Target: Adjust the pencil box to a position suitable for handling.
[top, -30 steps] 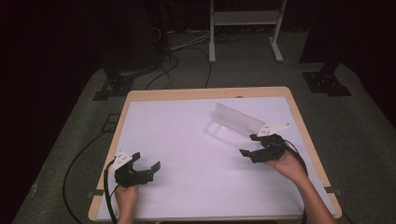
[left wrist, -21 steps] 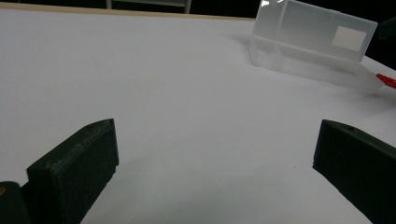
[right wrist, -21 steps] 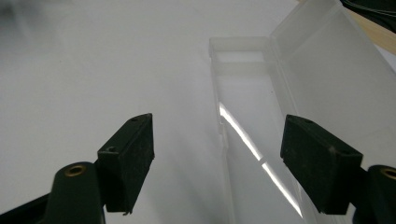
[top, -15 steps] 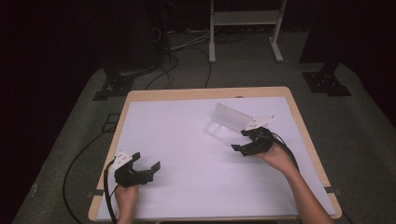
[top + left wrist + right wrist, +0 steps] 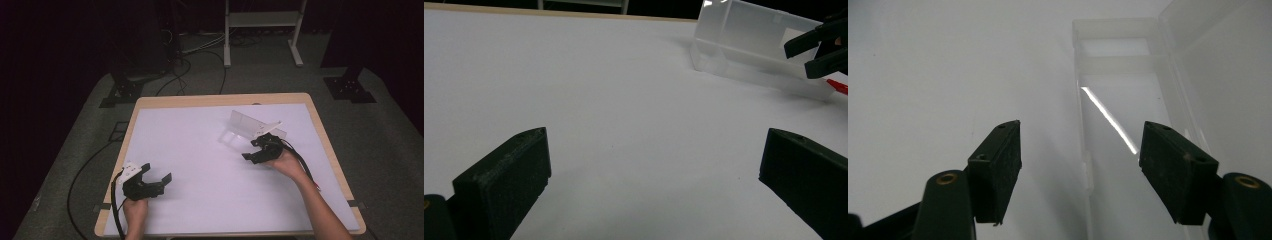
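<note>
A clear plastic box [image 5: 239, 125] with its lid raised lies on the white table [image 5: 200, 150], right of centre. My right gripper [image 5: 251, 150] sits low at the box's near right end, pointing left. In the right gripper view the box's long wall [image 5: 1087, 150] runs between the jaws of that gripper [image 5: 1079, 127]. The jaws have just been closing but stand apart from the wall, so the gripper is open. The open lid [image 5: 1228, 75] rises at the right. My left gripper [image 5: 157, 171] rests near the front left, wide open [image 5: 655, 135] over bare table, with the box [image 5: 749, 40] far off.
The wooden table rim [image 5: 220, 100] frames the white surface. Cables [image 5: 190, 55] and a metal stand [image 5: 260, 30] lie on the dark floor beyond. A thin red strip [image 5: 836, 86] lies beside the box, under the right gripper [image 5: 819, 50].
My right gripper has moved left and slightly down, onto the near end of the clear box, and its jaws have narrowed a little. The left gripper has stayed put.
</note>
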The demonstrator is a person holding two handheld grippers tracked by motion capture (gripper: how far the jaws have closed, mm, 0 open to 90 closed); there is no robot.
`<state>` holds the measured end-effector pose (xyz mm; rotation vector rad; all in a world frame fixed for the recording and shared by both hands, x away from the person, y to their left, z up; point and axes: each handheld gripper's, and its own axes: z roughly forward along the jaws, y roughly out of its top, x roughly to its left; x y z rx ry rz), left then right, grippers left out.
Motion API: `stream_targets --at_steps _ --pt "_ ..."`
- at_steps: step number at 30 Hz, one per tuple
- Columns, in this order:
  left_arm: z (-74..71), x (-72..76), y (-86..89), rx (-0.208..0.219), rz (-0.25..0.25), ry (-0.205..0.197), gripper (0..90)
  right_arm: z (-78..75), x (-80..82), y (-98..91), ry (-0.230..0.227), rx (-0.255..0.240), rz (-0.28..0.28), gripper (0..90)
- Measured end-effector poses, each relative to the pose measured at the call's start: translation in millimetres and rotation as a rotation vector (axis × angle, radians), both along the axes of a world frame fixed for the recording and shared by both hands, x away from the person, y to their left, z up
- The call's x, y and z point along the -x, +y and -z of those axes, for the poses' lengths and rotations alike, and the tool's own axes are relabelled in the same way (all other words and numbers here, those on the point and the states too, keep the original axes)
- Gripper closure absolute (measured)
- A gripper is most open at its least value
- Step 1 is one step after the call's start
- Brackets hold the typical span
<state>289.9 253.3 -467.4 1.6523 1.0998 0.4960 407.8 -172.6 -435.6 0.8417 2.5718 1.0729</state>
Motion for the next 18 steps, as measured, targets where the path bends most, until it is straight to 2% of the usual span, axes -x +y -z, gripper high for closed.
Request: stream_targets --at_steps 18 --pt "0.0 0.1 -0.1 -0.001 0.000 0.000 0.0 12.5 -10.3 7.8 0.035 0.038 -0.001 44.3"
